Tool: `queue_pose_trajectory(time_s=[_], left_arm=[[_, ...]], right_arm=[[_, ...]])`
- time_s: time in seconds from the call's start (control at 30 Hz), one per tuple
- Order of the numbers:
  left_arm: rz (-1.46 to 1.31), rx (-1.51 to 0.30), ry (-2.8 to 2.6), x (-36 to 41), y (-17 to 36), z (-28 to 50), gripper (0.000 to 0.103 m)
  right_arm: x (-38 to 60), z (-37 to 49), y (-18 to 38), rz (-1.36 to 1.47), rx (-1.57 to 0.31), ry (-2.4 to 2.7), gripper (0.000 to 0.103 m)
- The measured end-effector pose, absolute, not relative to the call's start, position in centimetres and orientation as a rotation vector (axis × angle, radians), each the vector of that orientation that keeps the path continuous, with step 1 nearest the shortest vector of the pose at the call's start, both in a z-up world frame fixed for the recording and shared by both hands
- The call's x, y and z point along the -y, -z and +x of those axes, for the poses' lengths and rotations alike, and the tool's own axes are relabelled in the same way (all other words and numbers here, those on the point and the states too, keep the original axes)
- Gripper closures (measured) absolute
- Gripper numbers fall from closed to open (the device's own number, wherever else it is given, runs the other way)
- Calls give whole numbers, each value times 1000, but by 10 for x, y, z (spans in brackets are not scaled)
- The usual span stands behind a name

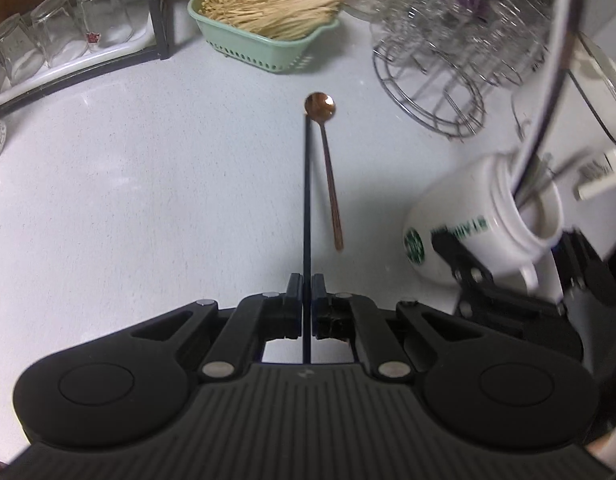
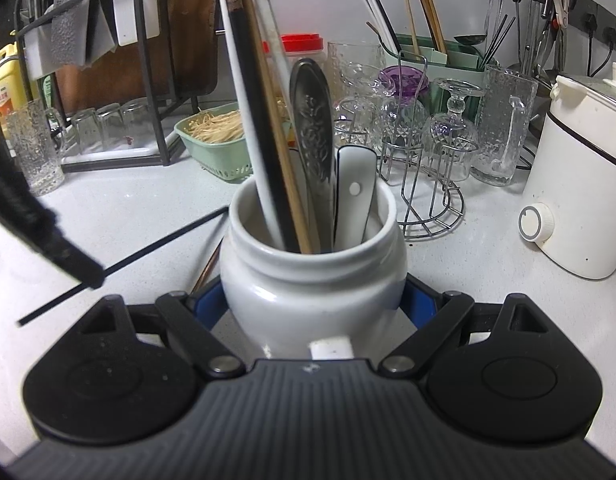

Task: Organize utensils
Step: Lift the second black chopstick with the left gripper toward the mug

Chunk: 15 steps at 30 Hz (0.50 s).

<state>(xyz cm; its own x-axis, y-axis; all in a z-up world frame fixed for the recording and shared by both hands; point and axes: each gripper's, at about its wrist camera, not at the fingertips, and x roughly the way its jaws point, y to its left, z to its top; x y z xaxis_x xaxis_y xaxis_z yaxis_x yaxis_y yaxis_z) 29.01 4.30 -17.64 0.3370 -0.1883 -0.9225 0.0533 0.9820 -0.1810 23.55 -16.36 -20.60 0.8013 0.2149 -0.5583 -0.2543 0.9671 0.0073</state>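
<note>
My left gripper (image 1: 306,280) is shut on a thin black chopstick (image 1: 307,200) that points straight ahead above the counter. A copper spoon (image 1: 327,160) lies on the counter just right of it. My right gripper (image 2: 313,300) is shut on a white mug (image 2: 311,280), which also shows at the right of the left wrist view (image 1: 479,220). The mug holds several utensils: a metal spoon handle (image 2: 313,136), a white spoon handle (image 2: 355,192) and chopsticks (image 2: 264,112). The black chopstick (image 2: 164,240) and the left gripper's fingers (image 2: 36,220) show at the left of the right wrist view.
A green basket of sticks (image 1: 268,16) stands at the back. A wire rack with glasses (image 1: 439,52) is at the right, upturned glasses (image 1: 56,28) on a tray at the left. A white cooker (image 2: 579,172) stands far right, a green utensil caddy (image 2: 439,52) behind.
</note>
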Motion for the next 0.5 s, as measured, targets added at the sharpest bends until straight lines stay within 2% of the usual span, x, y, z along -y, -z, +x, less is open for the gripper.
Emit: queue_pose_trajectory(time_s=[0.23, 0.5], left_arm=[[-27, -1269, 198, -55, 155, 279, 99], [121, -1305, 295, -44, 102, 290, 99]], right_arm=[[164, 235, 206, -72, -582, -257, 12], [164, 239, 205, -84, -592, -279, 12]])
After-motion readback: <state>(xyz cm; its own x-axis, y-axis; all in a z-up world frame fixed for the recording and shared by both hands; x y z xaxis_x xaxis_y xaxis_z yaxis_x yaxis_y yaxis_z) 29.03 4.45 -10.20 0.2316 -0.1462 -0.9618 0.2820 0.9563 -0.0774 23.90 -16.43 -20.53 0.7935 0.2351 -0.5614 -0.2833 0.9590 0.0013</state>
